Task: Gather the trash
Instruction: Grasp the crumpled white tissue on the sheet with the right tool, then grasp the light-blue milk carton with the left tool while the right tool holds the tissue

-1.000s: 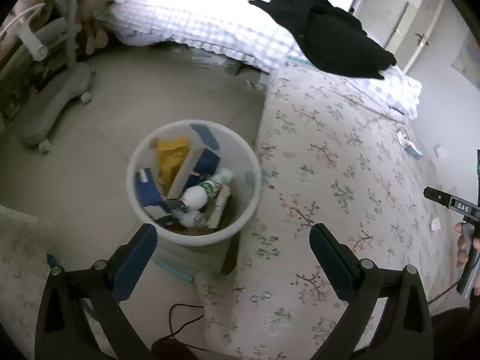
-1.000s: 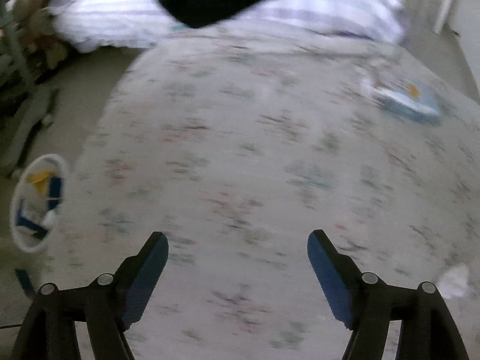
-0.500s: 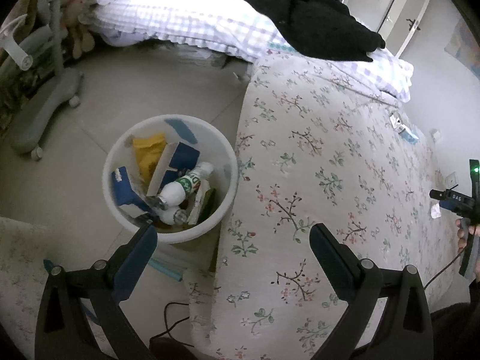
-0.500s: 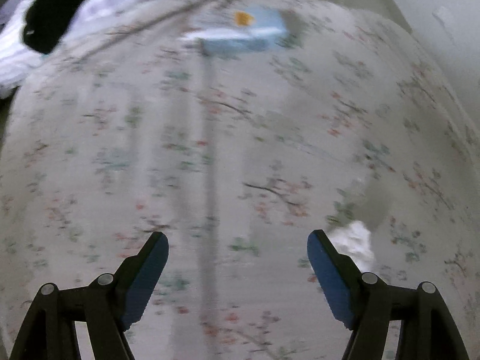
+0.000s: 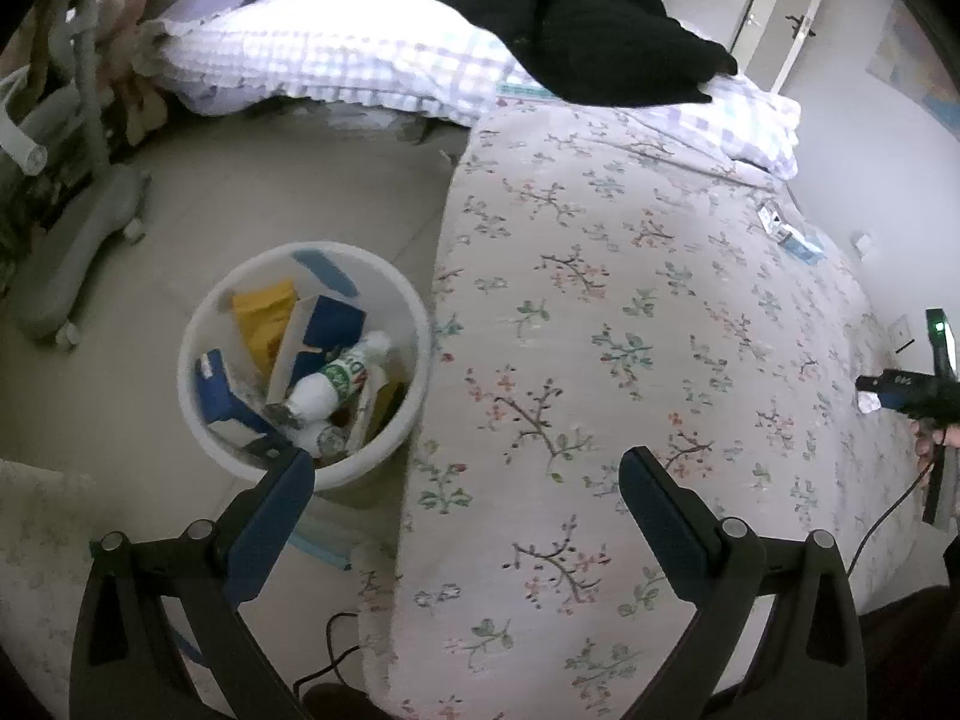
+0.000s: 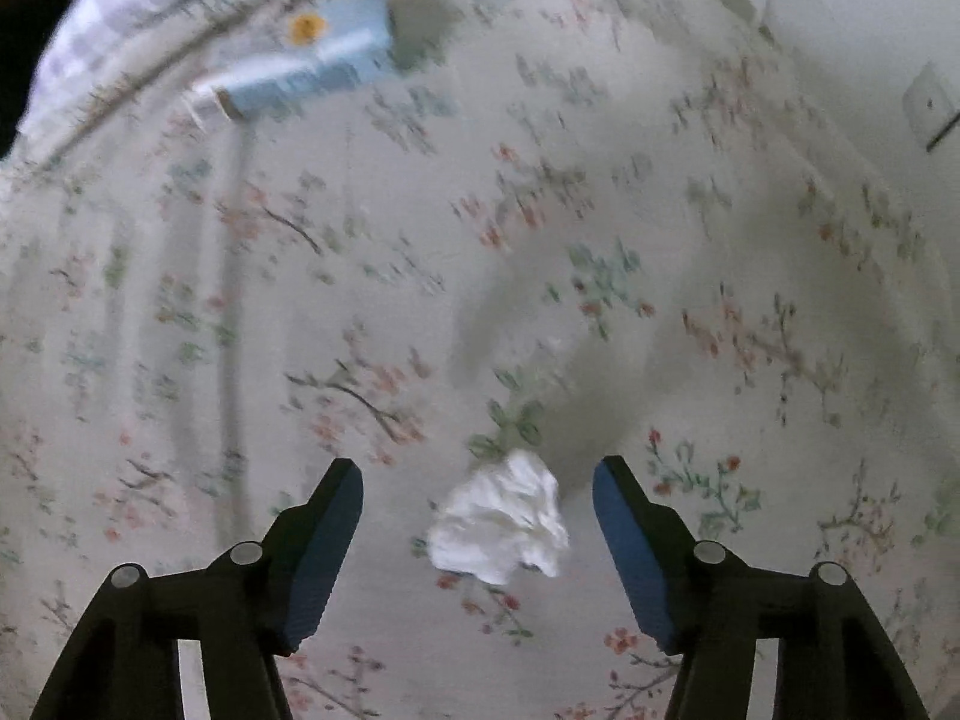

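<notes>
A crumpled white tissue (image 6: 501,525) lies on the floral bedspread (image 6: 420,276). My right gripper (image 6: 477,480) points down over it, jaws closing, the tissue between the blue pads and touching neither. In the left wrist view the right gripper (image 5: 888,390) shows at the bed's far right edge with the tissue (image 5: 867,403) just under it. My left gripper (image 5: 465,468) hangs open and empty above the bed's near edge, beside a white trash bin (image 5: 414,324) on the floor that holds cartons and plastic bottles.
A light blue box (image 6: 312,69) lies further up the bed, and also shows as a box (image 5: 795,240) in the left view. A black garment (image 5: 594,54) rests on the checked quilt (image 5: 336,54). A grey wheeled chair base (image 5: 90,222) stands left of the bin.
My right gripper swept across the bed and came down over the tissue, which now sits between narrower jaws. The left gripper drifted right, so the bin shifted left in its view.
</notes>
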### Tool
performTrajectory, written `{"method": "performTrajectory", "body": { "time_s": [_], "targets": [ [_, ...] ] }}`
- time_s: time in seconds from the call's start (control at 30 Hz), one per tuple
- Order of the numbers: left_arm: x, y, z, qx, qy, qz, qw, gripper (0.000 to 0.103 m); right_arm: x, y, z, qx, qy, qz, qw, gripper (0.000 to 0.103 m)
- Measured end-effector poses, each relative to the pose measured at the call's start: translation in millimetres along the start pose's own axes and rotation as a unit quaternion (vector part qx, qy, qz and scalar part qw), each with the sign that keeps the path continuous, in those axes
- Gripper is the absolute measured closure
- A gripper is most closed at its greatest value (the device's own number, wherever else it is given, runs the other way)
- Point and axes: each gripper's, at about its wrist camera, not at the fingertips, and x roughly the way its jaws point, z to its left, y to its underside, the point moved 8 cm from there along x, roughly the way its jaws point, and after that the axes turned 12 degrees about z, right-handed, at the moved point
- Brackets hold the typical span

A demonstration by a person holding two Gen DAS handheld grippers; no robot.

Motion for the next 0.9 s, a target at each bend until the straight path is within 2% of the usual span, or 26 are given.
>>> {"method": "performTrajectory", "body": {
  "time_s": [0.03,0.07,0.2,0.37,0.5,0.6,0.9],
  "targets": [
    [0,0,-3,0.003,0.0,-0.001,1.0,0.001,4,1,-1,0.0,-0.003,0.007,1.0,0.062],
    [0,-1,-6,0.004,0.0,-0.001,1.0,0.001,10,3,-2,0.0,-0.009,0.018,1.0,0.069],
    [-2,-3,-20,0.01,0.007,-0.007,0.9999,0.001,6,1,1,-0.015,-0.009,0.006,1.0,0.077],
    [-4,-6,-47,0.019,0.024,-0.01,0.9995,0.001,-9,3,5,-0.029,-0.02,-0.01,0.999,0.078],
    [-3,-12,-77,0.059,0.006,-0.011,0.9982,0.001,-37,-1,6,-0.048,-0.027,-0.046,0.997,0.078],
    [0,-19,-100,0.077,0.008,-0.007,0.997,0.001,-56,-4,3,-0.054,-0.029,-0.072,0.996,0.078],
    [23,-64,-211,0.162,0.009,0.001,0.9868,0.001,-76,-23,-29,-0.023,-0.055,-0.107,0.992,0.078]
  ]
}}
